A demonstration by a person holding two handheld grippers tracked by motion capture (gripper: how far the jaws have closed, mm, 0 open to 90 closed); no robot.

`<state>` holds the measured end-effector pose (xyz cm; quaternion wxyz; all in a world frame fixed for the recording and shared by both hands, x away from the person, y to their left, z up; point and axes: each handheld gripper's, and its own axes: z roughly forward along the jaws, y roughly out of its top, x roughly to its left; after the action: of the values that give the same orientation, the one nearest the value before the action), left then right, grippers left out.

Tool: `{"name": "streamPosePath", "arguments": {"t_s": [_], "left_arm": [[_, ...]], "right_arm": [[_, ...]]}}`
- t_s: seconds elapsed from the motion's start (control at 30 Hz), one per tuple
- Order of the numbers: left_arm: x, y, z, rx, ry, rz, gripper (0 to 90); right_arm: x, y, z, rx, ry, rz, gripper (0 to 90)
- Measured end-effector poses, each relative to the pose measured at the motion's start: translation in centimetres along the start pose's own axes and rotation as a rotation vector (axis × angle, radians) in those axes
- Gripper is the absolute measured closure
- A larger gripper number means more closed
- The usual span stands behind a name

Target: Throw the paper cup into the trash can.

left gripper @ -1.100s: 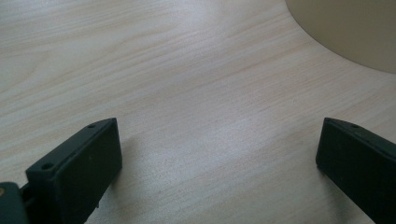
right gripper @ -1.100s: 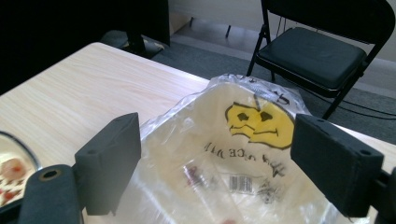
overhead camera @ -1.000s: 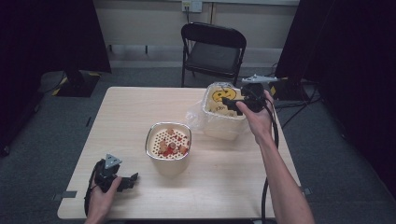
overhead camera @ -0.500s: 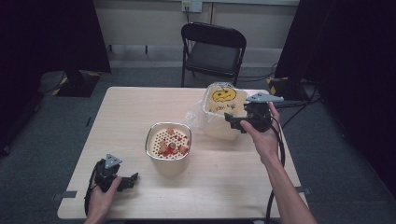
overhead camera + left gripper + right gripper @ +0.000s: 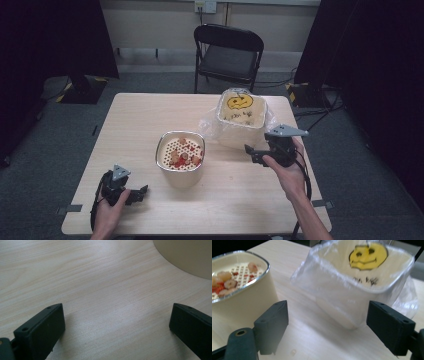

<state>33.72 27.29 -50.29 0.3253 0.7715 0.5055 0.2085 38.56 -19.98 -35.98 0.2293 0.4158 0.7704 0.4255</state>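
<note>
- My right tool [image 5: 251, 150]: jaws spread wide, nothing between them; held just above the counter [image 5: 150, 115] near its right edge, just beside the bagged tub and pointing toward the middle of the counter
- My left tool [image 5: 139, 192]: jaws wide apart and empty; resting low on the counter at the near left corner, well apart from both tubs, its tips aimed toward the strainer tub
- Bagged tub [image 5: 241, 117]: cream, squarish, lined with a clear plastic bag [image 5: 322, 272] whose edges fold over the rim and bunch around the base; a yellow smiley face [image 5: 367, 253] and some dark scribbles show inside; stands upright toward the far right of the counter; in the right tool view it sits straight ahead, between the lines of the two jaws but beyond them, not touched
- Strainer tub [image 5: 181, 157]: cream, rounded, metal-rimmed, with a perforated insert carrying red and pale bits of food [image 5: 224, 281]; stands upright at the counter's centre, near the bagged tub but apart from it; its curved wall [image 5: 190, 257] shows at the top right of the left tool view
- Counter: pale wood grain, bare between the left tool's jaws
- Folding chair [image 5: 227, 55]: black, behind the far edge of the counter
</note>
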Motion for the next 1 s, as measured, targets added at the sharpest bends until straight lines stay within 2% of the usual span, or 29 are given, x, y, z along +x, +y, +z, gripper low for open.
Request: {"name": "streamPosePath", "arguments": {"t_s": [0.13,0.33,0.5,0.53,0.63,0.7,0.93,1.0], "left_arm": [[0.0,0.0,0.0,0.000,0.000,0.000,0.0],[0.0,0.0,0.0,0.000,0.000,0.000,0.0],[-0.1,0.0,0.0,-0.002,0.002,-0.004,0.0],[-0.1,0.0,0.0,-0.002,0.003,-0.005,0.0],[-0.1,0.0,0.0,-0.001,0.002,-0.005,0.0],[-0.1,0.0,0.0,0.001,0.003,-0.003,0.0],[0.0,0.1,0.1,0.000,0.001,0.000,0.0],[0.0,0.1,0.1,-0.001,0.002,0.000,0.0]], "right_arm": [[0.3,-2.4,0.3,0.028,-0.011,0.001,16.7],[0.4,-6.3,1.4,0.076,0.008,0.038,17.3],[0.2,-9.0,2.4,0.130,-0.022,0.058,16.5],[0.3,-9.5,2.6,0.142,-0.038,0.046,16.1],[0.2,-11.1,3.3,0.165,-0.031,0.073,16.3],[0.2,-11.8,3.7,0.197,-0.047,0.055,16.3],[-0.5,-12.9,4.2,0.215,-0.069,0.066,15.7],[-0.5,-13.3,4.4,0.215,-0.095,0.034,14.3]]}}
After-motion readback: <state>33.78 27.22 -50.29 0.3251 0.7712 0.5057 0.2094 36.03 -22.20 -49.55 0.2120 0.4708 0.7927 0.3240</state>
